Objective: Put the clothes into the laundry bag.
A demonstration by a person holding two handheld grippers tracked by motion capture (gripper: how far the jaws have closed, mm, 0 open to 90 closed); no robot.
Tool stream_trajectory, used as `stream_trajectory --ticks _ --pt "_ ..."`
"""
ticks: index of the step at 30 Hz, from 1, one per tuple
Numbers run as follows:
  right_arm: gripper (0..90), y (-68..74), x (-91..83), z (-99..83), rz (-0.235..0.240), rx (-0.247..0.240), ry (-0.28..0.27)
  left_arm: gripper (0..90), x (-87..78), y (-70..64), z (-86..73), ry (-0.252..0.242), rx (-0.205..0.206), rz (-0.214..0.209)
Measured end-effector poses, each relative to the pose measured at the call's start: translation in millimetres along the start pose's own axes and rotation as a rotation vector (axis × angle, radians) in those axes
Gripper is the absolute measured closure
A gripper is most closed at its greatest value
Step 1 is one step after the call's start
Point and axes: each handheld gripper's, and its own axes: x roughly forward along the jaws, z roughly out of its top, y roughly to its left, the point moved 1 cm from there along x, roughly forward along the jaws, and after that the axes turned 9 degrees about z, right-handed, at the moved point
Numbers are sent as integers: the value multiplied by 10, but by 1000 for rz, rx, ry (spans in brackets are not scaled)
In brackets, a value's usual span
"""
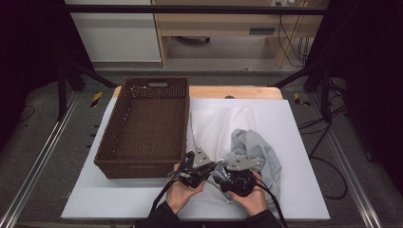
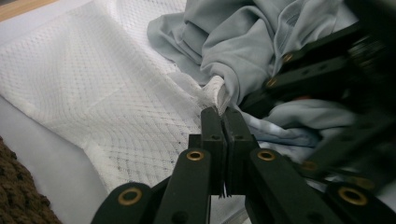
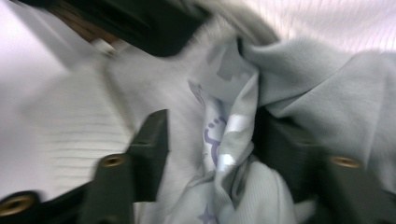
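A white mesh cloth (image 1: 214, 123) lies flat on the white table top, with a crumpled grey garment (image 1: 256, 147) over its right side. My left gripper (image 1: 217, 163) is shut on the mesh cloth's edge (image 2: 219, 93), right where the grey garment (image 2: 243, 42) overlaps it. Close beside it, my right gripper (image 1: 232, 167) is pushed into the grey heap. In the right gripper view the jaws of my right gripper (image 3: 212, 140) stand open, with a fold of pale fabric carrying a purple print (image 3: 224, 135) bunched between them. That view is blurred.
A dark brown wicker basket (image 1: 108, 142) stands on the left half of the table, its near corner (image 2: 18, 196) beside my left gripper. The white table top (image 1: 299, 185) has bare room at the right and front. Cables trail off the right edge.
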Motion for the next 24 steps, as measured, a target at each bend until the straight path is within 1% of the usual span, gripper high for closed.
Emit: stream_trajectory --ticks 3,5,6,7,9,10,11,12,13,14,15,16,17,18,19,20,21,22,23,24 --pt "332 40 -167 51 -1 -2 -40 886 0 -4 -8 3 5 4" --pt "316 38 -369 123 -38 -20 -78 886 -6 -9 -7 0 10 9" --pt "309 10 -491 161 -68 -20 -106 886 -8 -9 -7 0 10 8" --pt "304 -18 -565 178 -95 -18 -128 886 -11 -9 -7 0 10 7" --pt "281 -140 -733 187 -192 -12 -169 886 -12 -5 -10 1 7 6" --pt "256 -223 -788 167 -248 1 -176 886 -11 -1 -10 1 8 6" --pt "252 -313 -820 130 -288 28 -175 886 -10 1 -10 3 8 6" --pt "257 -405 -829 79 -308 60 -163 886 -8 2 -12 4 9 6" --pt "254 -486 -813 26 -307 103 -148 886 -7 1 -12 4 11 7" --pt "256 -560 -777 -27 -295 138 -127 886 -5 0 -12 4 12 7" --pt "245 -616 -724 -72 -290 159 -103 886 -3 1 -11 4 13 6" --pt "215 -661 -662 -106 -294 166 -66 886 -2 2 -11 5 12 6" --pt "182 -685 -598 -125 -309 175 -23 886 0 3 -13 7 13 7" --pt "233 -711 -533 -142 -310 176 10 886 2 4 -15 8 13 7" --pt "263 -726 -508 -149 -287 181 35 886 6 4 -17 9 13 8" --pt "263 -745 -482 -156 -266 190 54 886 10 3 -20 9 13 9" --pt "274 -752 -474 -160 -262 192 61 886 14 3 -22 11 13 10" --pt "335 -749 -480 -159 -260 189 63 886 16 4 -23 12 14 10" --pt "413 -736 -492 -154 -238 183 53 886 17 3 -25 13 14 11" --pt "478 -718 -509 -147 -233 174 46 886 15 2 -24 13 15 11"
